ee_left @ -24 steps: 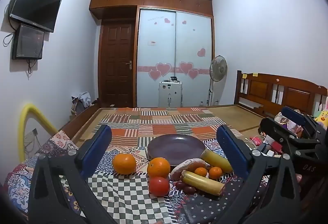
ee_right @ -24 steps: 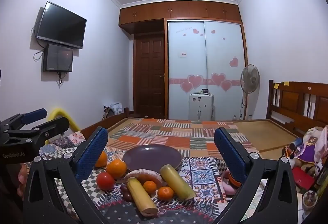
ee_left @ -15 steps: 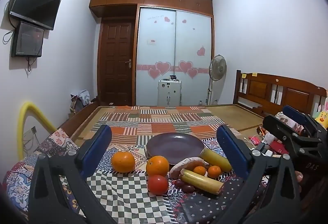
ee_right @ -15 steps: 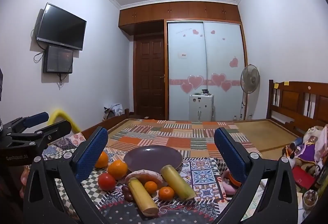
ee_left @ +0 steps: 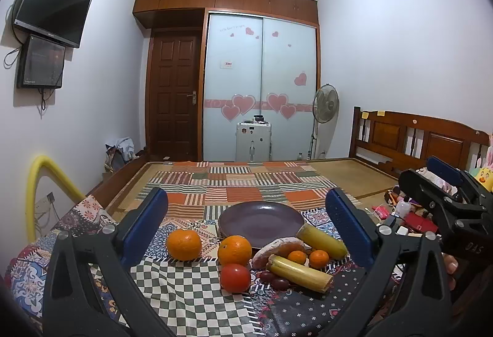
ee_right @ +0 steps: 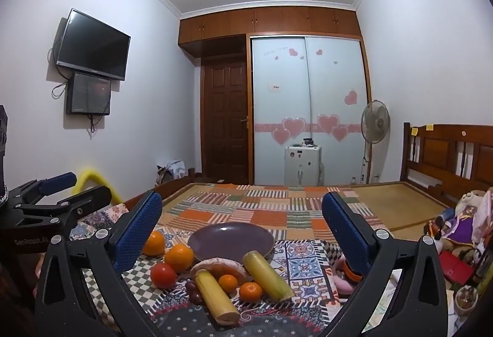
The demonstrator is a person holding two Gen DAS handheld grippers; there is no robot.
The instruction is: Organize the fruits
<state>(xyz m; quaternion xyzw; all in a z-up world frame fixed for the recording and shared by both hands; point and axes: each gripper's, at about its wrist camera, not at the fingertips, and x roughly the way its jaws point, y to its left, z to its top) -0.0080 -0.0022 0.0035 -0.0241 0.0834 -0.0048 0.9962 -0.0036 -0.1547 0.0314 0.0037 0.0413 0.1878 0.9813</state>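
Observation:
A purple plate (ee_left: 261, 222) (ee_right: 231, 240) lies empty on the patchwork cloth. In front of it sit two oranges (ee_left: 184, 244) (ee_left: 234, 250) (ee_right: 179, 257), a red tomato (ee_left: 235, 277) (ee_right: 163, 275), a sweet potato (ee_left: 279, 247) (ee_right: 220, 266), two small tangerines (ee_left: 319, 258) (ee_right: 250, 290), two yellow sugarcane pieces (ee_left: 299, 273) (ee_right: 266, 274) and dark grapes (ee_left: 274, 280). My left gripper (ee_left: 246, 232) is open, above and short of the fruit, holding nothing. My right gripper (ee_right: 242, 232) is open too, also empty, and shows at the right edge of the left wrist view (ee_left: 443, 182).
The cloth covers a bed with a wooden headboard (ee_left: 416, 139) on the right. Toys and clutter (ee_right: 462, 226) lie at the right side. A yellow foam tube (ee_left: 40, 182) stands at the left. A fan (ee_right: 374, 121) and small white cabinet (ee_right: 303, 166) stand far back.
Both views have shifted only slightly; the fruit sits a touch lower left in the left wrist view. The fruit and plate have not moved, and both grippers stay open.

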